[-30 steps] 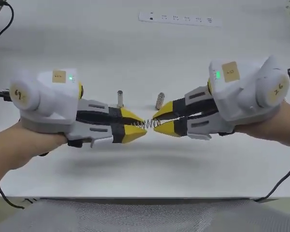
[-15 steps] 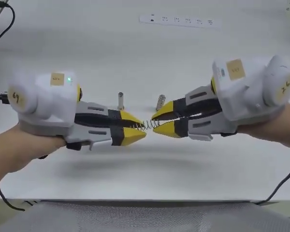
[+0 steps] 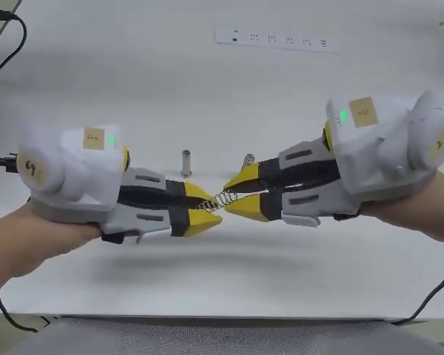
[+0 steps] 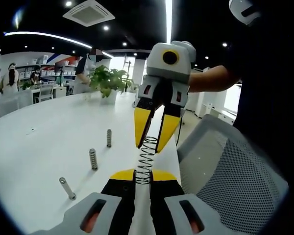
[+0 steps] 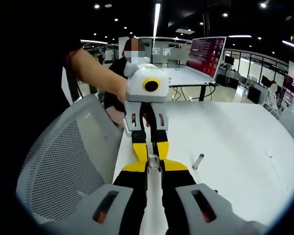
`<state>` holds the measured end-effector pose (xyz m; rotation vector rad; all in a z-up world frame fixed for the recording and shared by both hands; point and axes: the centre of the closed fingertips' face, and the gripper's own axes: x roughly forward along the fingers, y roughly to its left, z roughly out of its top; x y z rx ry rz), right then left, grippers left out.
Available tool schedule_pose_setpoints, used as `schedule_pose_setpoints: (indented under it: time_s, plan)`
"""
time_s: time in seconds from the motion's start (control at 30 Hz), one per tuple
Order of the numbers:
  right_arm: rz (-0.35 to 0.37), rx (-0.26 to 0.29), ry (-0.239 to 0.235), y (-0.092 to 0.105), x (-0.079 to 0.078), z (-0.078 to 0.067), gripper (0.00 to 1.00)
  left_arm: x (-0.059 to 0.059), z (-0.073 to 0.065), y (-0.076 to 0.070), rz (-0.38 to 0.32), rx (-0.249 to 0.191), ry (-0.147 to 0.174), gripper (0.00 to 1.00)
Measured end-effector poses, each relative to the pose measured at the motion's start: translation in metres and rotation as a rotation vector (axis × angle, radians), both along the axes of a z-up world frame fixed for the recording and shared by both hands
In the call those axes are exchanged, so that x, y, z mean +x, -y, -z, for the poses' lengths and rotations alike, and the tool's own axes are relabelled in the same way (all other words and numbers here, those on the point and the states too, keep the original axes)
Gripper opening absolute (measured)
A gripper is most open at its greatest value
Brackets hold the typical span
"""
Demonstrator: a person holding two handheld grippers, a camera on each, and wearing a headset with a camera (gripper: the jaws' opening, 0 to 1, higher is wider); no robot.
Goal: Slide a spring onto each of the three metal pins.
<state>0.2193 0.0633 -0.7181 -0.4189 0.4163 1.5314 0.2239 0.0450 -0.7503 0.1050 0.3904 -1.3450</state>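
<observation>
A small coil spring hangs in the air between the two grippers. My left gripper is shut on one end of it; the spring runs out from between its jaws. My right gripper faces it, open, with the spring's other end between its jaws. On the white table stand three pins. One pin is bare. A second pin wears a spring, and so does the third pin. One sleeved pin peeks out behind the right gripper.
A white power strip lies at the back of the table. Cables trail at the far left and lower right. A mesh chair back sits at the table's near edge. People stand farther off in the room.
The right gripper has moved left, so its jaws now flank the free end of the spring. The left gripper keeps hold of the spring. Both sit slightly lower in the picture.
</observation>
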Motion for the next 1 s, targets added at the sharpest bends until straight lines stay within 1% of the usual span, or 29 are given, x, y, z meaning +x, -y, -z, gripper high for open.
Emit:
schedule_pose_setpoints:
  time_s: [0.07, 0.13, 0.3, 0.37, 0.57, 0.77, 1.0]
  plan:
    - [0.011, 0.017, -0.013, -0.002, 0.000, -0.003, 0.08, 0.001, 0.000, 0.001, -0.003, 0.002, 0.003, 0.02]
    - [0.017, 0.023, -0.017, -0.004, 0.001, -0.003, 0.08, 0.002, 0.001, 0.002, -0.003, 0.010, 0.009, 0.02]
    - [0.043, 0.070, -0.041, -0.011, 0.001, -0.010, 0.08, 0.002, 0.000, 0.003, -0.004, 0.004, 0.011, 0.02]
    - [0.054, 0.080, -0.044, -0.012, 0.002, -0.010, 0.08, 0.003, 0.000, 0.003, -0.008, 0.005, 0.014, 0.02]
    - [0.059, 0.085, -0.046, -0.014, 0.001, -0.010, 0.08, 0.002, 0.000, 0.002, -0.008, 0.011, 0.017, 0.02]
    - [0.067, 0.093, -0.051, -0.015, 0.004, -0.011, 0.08, 0.004, -0.001, 0.002, -0.010, 0.008, 0.023, 0.02]
    - [0.079, 0.107, -0.074, -0.015, 0.004, -0.011, 0.08, 0.002, -0.001, 0.001, -0.003, 0.012, 0.027, 0.02]
